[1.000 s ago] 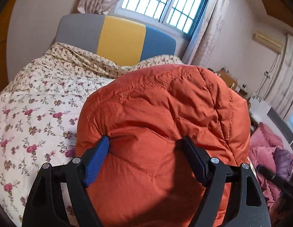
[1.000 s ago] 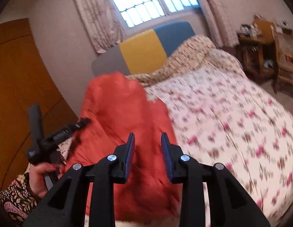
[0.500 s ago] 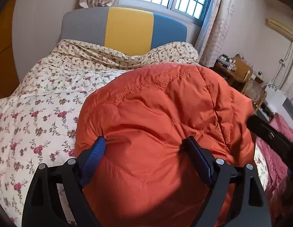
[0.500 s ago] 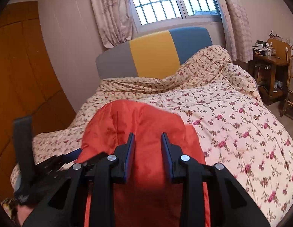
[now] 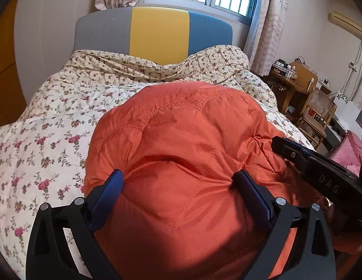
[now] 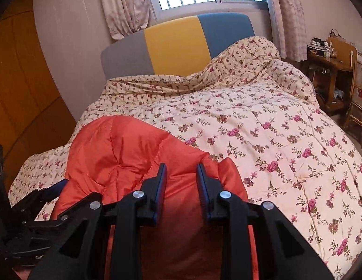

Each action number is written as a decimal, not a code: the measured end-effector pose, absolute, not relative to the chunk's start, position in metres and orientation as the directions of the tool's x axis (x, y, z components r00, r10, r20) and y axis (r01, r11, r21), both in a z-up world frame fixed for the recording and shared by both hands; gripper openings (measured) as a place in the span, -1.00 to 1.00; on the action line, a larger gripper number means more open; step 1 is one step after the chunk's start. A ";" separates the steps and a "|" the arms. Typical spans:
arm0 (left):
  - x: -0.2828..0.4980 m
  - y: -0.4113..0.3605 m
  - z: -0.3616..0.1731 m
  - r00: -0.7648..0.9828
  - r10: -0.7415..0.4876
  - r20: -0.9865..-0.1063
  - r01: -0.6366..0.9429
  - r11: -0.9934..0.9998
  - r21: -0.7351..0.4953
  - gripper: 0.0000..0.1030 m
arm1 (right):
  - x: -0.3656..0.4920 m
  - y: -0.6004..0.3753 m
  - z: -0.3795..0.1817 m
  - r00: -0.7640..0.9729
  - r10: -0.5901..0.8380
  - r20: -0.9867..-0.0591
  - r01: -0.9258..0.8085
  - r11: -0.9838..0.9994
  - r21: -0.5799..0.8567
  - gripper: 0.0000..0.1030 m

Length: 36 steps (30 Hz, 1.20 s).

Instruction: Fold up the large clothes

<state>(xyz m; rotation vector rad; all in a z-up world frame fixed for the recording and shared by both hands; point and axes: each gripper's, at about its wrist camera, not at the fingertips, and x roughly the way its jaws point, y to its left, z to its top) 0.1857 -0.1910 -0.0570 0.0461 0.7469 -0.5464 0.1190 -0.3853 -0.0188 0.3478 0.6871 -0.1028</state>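
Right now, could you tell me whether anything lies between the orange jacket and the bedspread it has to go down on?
Nothing visible does: the floral bedspread ahead of the orange jacket lies bare.

You see an orange quilted jacket (image 5: 181, 144) with matching orange stitching. The bedspread (image 6: 262, 128) is cream with pink and brown flowers. The headboard (image 5: 157, 32) has grey, yellow and blue panels. Both grippers are black; the left gripper (image 5: 181, 186) carries blue ribbed pads (image 5: 106, 196).

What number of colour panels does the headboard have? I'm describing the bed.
3: the headboard has a grey panel on the left, yellow in the middle, blue on the right. The quilt hides their lower edges.
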 end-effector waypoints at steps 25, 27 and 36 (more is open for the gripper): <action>0.192 -0.211 -0.083 0.625 -0.431 -0.651 0.479 0.870 -0.116 0.94 | 0.143 -0.413 -0.082 0.705 0.081 -0.705 0.252 0.900 0.356 -0.53; 0.195 -0.213 -0.086 0.621 -0.434 -0.653 0.479 0.869 -0.121 0.94 | 0.147 -0.414 -0.087 0.696 0.088 -0.712 0.256 0.896 0.362 -0.53; 0.197 -0.212 -0.095 0.634 -0.450 -0.629 0.481 0.866 -0.134 0.94 | 0.148 -0.411 -0.098 0.709 0.069 -0.701 0.265 0.896 0.356 -0.53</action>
